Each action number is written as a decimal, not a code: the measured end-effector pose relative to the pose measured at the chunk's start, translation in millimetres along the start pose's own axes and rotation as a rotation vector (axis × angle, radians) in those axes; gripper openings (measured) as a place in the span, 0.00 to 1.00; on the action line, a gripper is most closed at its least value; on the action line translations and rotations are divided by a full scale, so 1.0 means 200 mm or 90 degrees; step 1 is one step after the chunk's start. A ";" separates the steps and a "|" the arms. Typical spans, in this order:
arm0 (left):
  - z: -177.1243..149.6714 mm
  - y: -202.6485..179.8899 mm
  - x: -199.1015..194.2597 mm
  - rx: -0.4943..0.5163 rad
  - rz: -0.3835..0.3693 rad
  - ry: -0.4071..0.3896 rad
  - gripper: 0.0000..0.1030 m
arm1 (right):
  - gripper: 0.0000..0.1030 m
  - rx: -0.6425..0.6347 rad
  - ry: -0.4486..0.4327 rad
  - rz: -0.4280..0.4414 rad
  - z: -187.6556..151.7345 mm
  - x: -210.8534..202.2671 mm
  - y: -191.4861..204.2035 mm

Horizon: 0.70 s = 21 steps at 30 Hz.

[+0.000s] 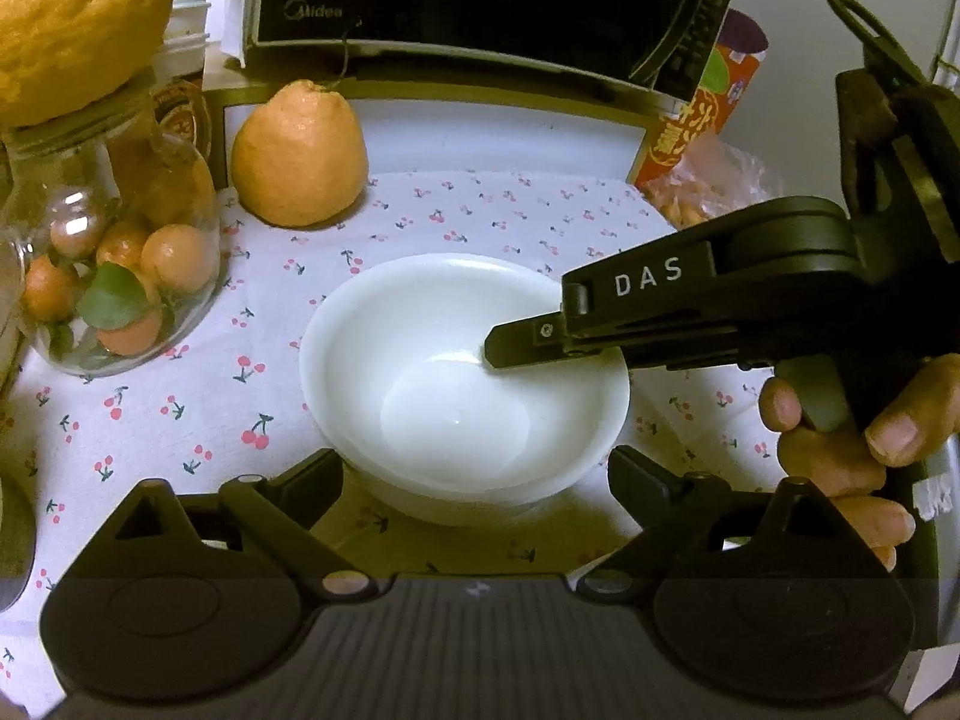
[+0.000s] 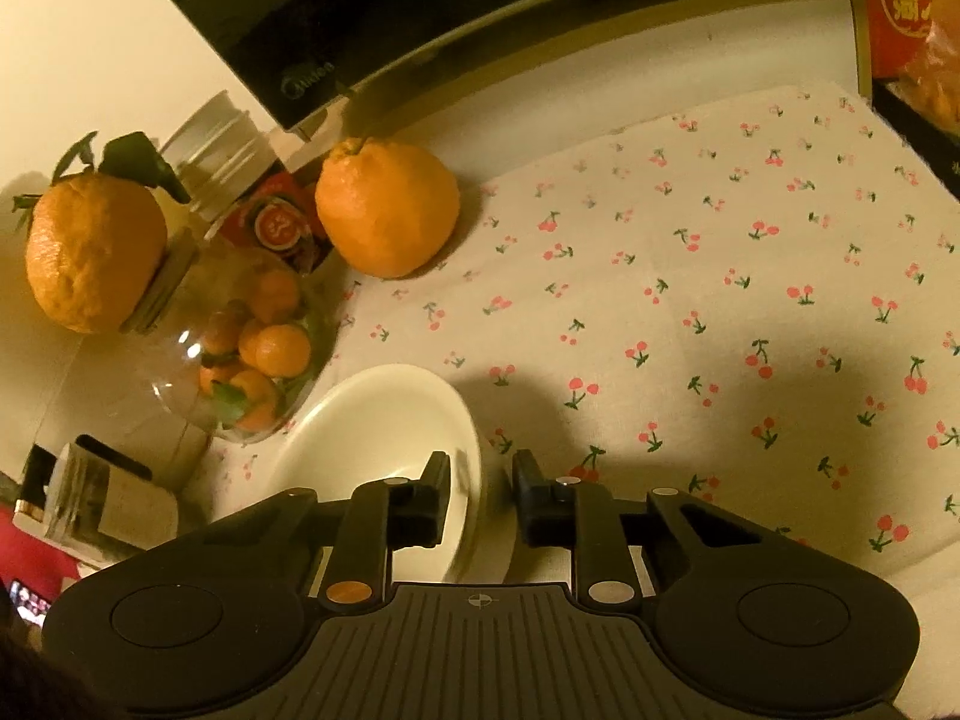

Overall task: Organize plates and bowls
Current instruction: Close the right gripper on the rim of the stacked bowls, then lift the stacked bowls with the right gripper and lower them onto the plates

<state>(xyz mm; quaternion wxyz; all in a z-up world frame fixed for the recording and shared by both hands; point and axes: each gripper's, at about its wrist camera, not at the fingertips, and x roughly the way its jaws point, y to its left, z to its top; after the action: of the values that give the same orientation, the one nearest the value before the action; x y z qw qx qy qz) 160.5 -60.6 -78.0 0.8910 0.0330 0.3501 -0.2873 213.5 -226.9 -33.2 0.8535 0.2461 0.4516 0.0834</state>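
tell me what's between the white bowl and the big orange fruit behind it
Nothing: only bare cherry-print cloth lies between bowl and orange fruit, clearest in the left wrist view.

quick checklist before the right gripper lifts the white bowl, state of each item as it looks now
1. Right gripper straddles the white bowl rim, one finger inside, one outside: ok.
2. Pads actually pressing the rim: cannot tell; a gap shows on the outer side.
3. Left gripper open, not touching the bowl: ok.
4. Bowl holds nothing: ok.
5. Glass jar sits close beside the bowl: not ok, mind it when lifting.
6. Cherry-print cloth to the right is free for setting down: ok.
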 end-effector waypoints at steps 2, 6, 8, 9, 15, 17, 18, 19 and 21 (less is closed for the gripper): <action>0.01 -0.01 -0.02 0.000 0.003 -0.009 0.91 | 0.21 -0.002 -0.007 0.003 0.00 -0.02 0.01; 0.01 -0.02 -0.06 -0.004 0.000 -0.025 0.91 | 0.21 -0.005 -0.018 0.010 0.00 -0.08 0.03; 0.01 -0.03 -0.09 -0.005 -0.003 -0.033 0.91 | 0.21 -0.007 -0.024 0.014 0.00 -0.12 0.04; 0.02 -0.04 -0.10 -0.004 -0.003 -0.037 0.91 | 0.21 -0.009 -0.027 0.016 0.00 -0.14 0.05; 0.01 -0.08 -0.20 0.002 -0.008 -0.056 0.91 | 0.21 -0.028 -0.038 0.022 -0.02 -0.26 0.11; 0.00 -0.09 -0.23 0.006 -0.008 -0.060 0.91 | 0.21 -0.033 -0.037 0.025 -0.03 -0.30 0.13; 0.00 -0.10 -0.24 0.008 -0.009 -0.060 0.91 | 0.21 -0.033 -0.035 0.026 -0.04 -0.31 0.13; 0.00 -0.11 -0.26 0.009 -0.010 -0.060 0.91 | 0.21 -0.031 -0.033 0.026 -0.04 -0.33 0.14; -0.01 -0.12 -0.28 0.012 -0.012 -0.057 0.91 | 0.21 -0.027 -0.027 0.026 -0.06 -0.35 0.15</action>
<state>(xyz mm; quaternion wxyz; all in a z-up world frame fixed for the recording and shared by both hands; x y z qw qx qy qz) 112.6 -52.1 -39.9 0.9028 0.0249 0.3072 -0.2999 166.1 -222.7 28.1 0.8662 0.2390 0.4261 0.1054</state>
